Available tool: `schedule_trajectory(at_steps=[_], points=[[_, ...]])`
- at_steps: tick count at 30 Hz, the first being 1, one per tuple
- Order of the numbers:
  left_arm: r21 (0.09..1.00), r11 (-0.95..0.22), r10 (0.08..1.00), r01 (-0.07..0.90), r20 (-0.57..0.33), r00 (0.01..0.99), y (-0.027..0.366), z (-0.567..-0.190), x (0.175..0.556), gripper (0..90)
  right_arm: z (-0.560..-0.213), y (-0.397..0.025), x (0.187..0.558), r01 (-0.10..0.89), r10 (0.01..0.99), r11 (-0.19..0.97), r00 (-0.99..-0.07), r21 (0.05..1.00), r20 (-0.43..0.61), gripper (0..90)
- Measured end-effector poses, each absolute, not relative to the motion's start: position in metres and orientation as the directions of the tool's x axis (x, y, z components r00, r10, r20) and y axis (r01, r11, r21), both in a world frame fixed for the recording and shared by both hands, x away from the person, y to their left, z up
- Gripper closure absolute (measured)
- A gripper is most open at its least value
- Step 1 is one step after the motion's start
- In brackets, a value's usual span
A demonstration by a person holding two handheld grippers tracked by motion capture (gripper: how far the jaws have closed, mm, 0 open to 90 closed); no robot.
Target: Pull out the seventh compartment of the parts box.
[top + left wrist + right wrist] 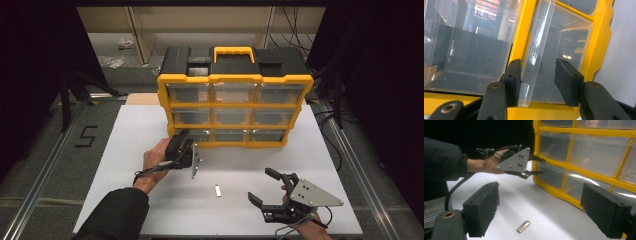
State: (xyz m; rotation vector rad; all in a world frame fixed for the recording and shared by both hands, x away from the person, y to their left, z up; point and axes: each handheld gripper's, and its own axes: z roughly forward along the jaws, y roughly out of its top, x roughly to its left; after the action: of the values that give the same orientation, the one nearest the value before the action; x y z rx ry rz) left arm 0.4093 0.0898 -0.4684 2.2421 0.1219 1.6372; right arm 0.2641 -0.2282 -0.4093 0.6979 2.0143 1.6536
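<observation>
White tabletop (150, 205) sits on grey floor (30, 150), with a metal rail (45, 170) along its left side and another rail (350, 155) along its right. A black "5" mark (86, 136) is on the floor between left rail and tabletop; a black stand (65, 100) is planted further back on that side, against a black curtain (35, 60). At the back: two clear plastic bags (111, 61) on the floor at left, and cables (290, 25) hanging at far right.
</observation>
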Motion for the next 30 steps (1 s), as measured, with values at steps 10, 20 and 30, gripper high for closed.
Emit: schedule_trajectory(at_steps=[10,20,30], points=[[0.295,-0.944,0.242,-0.148,0.923,0.299,0.0877,-0.4697,0.4125,59.1,-0.4094,-0.2280,0.2642,0.104,0.627,0.159,-0.779,0.982,-0.020,16.2],[0.251,-0.958,0.211,-0.142,0.946,0.246,0.0860,-0.4720,0.4145,67.3,-0.4095,-0.2278,0.2642,0.106,0.628,0.161,-0.778,0.981,-0.019,16.5],[0.212,-0.967,0.182,-0.143,0.962,0.202,0.0845,-0.4756,0.4141,72.9,-0.4094,-0.2276,0.2640,0.105,0.628,0.164,-0.778,0.981,-0.021,16.5]])
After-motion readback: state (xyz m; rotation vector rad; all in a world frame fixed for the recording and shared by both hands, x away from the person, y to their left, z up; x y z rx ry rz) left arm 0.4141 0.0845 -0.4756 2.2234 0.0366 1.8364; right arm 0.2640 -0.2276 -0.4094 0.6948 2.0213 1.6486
